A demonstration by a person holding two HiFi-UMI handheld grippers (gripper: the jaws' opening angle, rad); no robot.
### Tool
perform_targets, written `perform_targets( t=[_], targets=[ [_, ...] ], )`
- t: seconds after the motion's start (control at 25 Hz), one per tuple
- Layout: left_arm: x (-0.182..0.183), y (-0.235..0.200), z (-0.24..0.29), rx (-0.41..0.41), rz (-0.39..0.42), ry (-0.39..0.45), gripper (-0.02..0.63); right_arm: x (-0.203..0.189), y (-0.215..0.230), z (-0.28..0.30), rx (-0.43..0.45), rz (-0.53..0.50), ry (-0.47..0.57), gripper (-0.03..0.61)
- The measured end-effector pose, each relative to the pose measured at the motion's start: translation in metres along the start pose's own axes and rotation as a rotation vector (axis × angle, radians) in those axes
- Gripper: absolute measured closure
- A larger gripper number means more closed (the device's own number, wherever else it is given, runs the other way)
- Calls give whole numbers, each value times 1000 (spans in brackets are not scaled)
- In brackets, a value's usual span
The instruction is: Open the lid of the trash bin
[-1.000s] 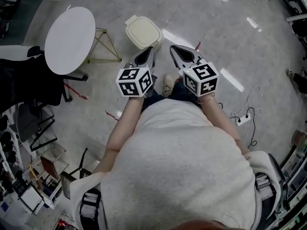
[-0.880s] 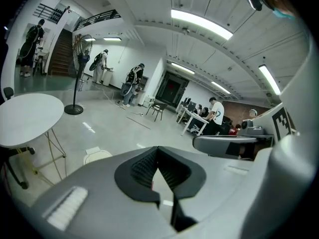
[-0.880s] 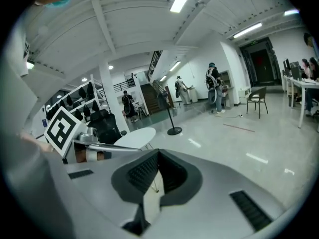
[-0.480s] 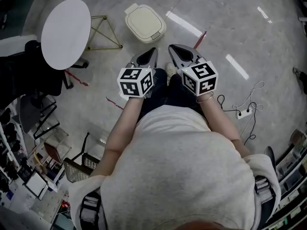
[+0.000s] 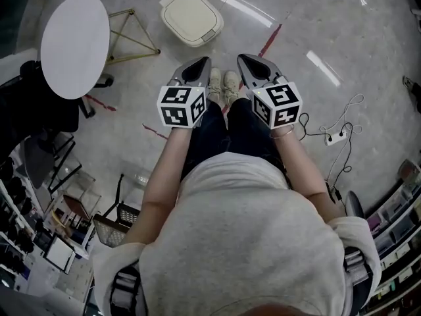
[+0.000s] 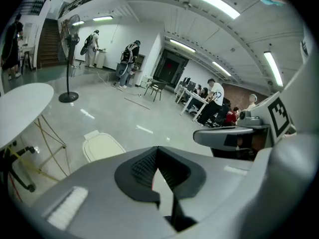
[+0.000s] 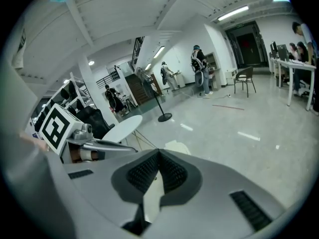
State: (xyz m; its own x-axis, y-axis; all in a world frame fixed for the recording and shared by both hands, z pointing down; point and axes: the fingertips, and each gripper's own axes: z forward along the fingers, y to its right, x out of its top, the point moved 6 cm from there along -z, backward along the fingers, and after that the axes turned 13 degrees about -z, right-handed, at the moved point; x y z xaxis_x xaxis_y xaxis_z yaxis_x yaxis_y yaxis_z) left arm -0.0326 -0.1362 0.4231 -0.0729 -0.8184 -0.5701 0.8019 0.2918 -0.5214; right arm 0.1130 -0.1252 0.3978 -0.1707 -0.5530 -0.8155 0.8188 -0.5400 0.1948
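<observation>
The cream trash bin (image 5: 192, 18) stands on the floor ahead of me with its lid down. It also shows in the left gripper view (image 6: 102, 146), and as a sliver past the jaws in the right gripper view (image 7: 174, 147). My left gripper (image 5: 205, 61) and right gripper (image 5: 241, 58) are held side by side at waist height, short of the bin and well above it. Both point forward with jaws shut on nothing, tips meeting (image 6: 157, 148) (image 7: 159, 151). My two shoes (image 5: 223, 84) show between them.
A round white table (image 5: 74, 45) stands to the left, with a yellow wire stand (image 5: 128, 35) between it and the bin. A red tape line (image 5: 271, 41) marks the floor. A power strip with cables (image 5: 335, 137) lies at right. Shelving and clutter line the left edge.
The bin and table have slid upward in the head view, and both shoes now stand together between the grippers. Both grippers remain shut and side by side.
</observation>
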Motion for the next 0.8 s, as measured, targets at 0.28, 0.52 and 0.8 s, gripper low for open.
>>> perform_targets(
  t=[0.28,0.52,0.8],
  targets=[
    [-26,-34,31,-23,-58,-101,604,-31,2,27,13,87,-53,571],
    [-41,-78,64,-7,-57,-156,604,-54,7,67,15,61,-123,572],
    [-45,-103,100,-50,-56,-173,604,-84,20,109,-3,70,-168,572]
  ],
)
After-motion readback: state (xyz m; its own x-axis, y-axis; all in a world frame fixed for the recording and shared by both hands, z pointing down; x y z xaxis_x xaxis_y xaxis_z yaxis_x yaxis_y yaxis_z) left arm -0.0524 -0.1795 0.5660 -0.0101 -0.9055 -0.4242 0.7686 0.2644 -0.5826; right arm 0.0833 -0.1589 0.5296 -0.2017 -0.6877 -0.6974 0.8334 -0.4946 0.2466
